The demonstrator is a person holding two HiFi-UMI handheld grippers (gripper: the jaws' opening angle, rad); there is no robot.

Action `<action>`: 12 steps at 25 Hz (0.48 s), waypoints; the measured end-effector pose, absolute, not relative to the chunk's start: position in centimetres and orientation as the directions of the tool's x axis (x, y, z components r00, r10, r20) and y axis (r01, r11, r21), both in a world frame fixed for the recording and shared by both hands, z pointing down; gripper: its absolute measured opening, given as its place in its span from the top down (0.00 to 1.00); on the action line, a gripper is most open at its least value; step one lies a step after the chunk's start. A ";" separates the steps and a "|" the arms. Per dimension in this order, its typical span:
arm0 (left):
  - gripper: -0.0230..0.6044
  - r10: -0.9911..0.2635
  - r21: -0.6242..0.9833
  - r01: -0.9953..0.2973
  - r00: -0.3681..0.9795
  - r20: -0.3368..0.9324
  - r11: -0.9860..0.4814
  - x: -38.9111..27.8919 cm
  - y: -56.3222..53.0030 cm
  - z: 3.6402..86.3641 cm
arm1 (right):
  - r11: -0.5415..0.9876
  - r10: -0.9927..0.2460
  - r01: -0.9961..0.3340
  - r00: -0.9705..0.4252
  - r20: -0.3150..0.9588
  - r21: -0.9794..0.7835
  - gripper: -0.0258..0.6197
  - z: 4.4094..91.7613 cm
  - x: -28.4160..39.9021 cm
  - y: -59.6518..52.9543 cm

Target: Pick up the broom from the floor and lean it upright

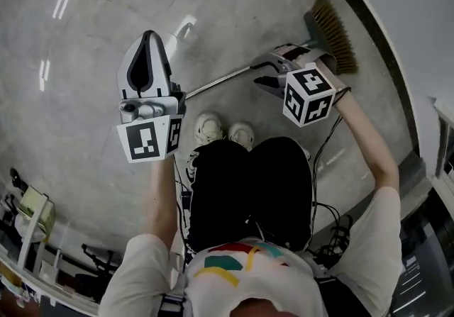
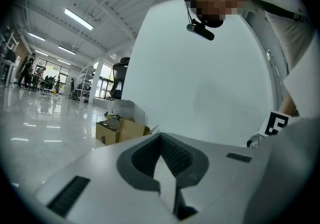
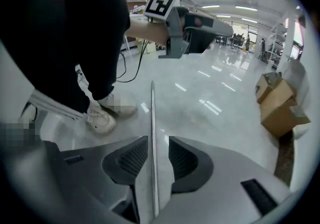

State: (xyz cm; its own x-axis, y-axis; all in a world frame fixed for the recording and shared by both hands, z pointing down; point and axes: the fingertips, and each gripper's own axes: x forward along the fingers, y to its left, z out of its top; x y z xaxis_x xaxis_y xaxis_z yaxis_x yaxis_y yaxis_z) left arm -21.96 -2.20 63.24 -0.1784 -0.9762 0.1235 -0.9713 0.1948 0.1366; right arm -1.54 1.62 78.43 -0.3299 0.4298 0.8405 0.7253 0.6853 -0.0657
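Observation:
The broom lies on the grey floor. Its brown bristle head (image 1: 333, 30) is at the far right by the wall, and its thin metal handle (image 1: 213, 84) runs left past my feet. My right gripper (image 1: 258, 73) hangs low over the handle, near the head end. In the right gripper view the handle (image 3: 153, 118) runs through the gap of the right gripper (image 3: 158, 144), whose jaws stand apart with neither pad pressing on it. My left gripper (image 1: 148, 36) is above the handle's free end, pointing nearly level. It is shut and holds nothing, and its pads (image 2: 172, 155) meet at the tip.
My white shoes (image 1: 224, 130) stand just behind the handle. A dark skirting strip (image 1: 386, 46) and a white wall (image 2: 210, 82) border the floor to the right. Cardboard boxes (image 3: 277, 100) sit on the floor by the wall. Cables (image 1: 323, 167) trail beside my right leg.

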 end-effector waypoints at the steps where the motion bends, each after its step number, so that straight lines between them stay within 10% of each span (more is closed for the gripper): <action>1: 0.89 -0.975 0.132 -0.970 -0.191 0.116 0.206 -22.1 -2.1 65.5 | 0.665 0.438 0.742 -0.299 0.848 -0.082 0.75 81.5 -1.3 1.8; 12: 0.89 -0.965 0.103 -0.969 -0.207 0.163 0.226 -21.6 -0.8 75.5 | 0.538 0.385 0.837 -0.139 0.912 -0.100 0.76 95.4 0.4 3.9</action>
